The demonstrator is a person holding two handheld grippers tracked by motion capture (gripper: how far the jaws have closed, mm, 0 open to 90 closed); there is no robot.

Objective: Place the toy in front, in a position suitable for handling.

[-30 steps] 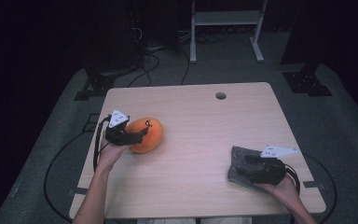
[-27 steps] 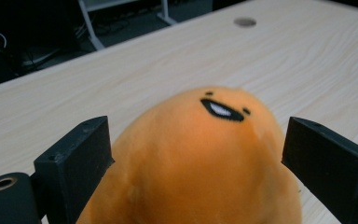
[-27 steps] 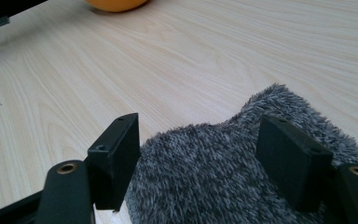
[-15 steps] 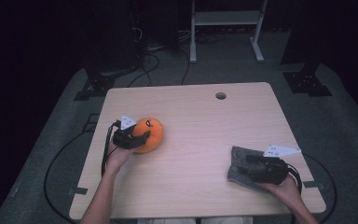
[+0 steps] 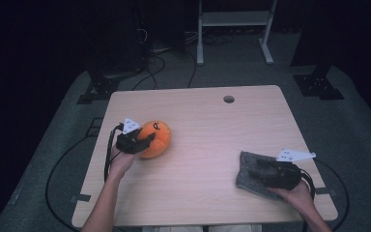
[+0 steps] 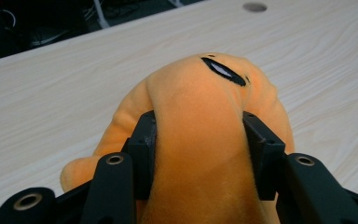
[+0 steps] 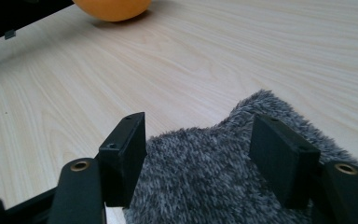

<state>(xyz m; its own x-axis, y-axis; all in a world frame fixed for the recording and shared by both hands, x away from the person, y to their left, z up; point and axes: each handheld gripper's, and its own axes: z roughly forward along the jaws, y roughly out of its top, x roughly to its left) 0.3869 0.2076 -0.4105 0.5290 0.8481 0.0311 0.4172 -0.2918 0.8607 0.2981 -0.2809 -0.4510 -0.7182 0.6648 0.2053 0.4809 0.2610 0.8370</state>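
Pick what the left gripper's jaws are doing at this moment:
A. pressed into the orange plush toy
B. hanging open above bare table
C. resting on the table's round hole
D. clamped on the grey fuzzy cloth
A: in the left gripper view the left gripper has both pads dented into the orange plush toy.

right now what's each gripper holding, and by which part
The left gripper pinches the orange plush toy across its near bulge. The right gripper sits open over the grey fuzzy cloth, holding nothing.

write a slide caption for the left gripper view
Left gripper shut on an orange plush toy, its black jaws squeezing the soft body on a light wooden table.
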